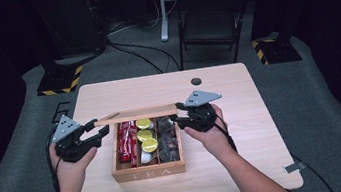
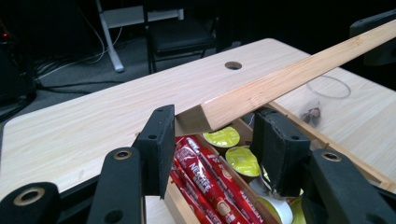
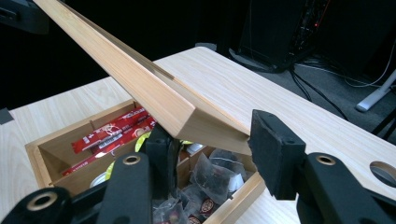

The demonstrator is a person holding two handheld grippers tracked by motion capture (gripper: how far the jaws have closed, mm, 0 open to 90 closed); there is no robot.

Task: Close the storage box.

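Lid (image 1: 136,114) held above tea box (image 1: 149,171) on bench (image 1: 242,116). Left tongs (image 1: 104,130) half-wide, lid end touching one pad only, grip loosening. Right tongs (image 1: 177,120) clamp the other end. Step: lid handling; next likely needs steady level carry.

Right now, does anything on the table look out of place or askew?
Yes. The wooden lid is off the tea box: it hangs above the open compartments, its ends between the jaws of the left gripper and the right gripper. Nothing looks spilled.
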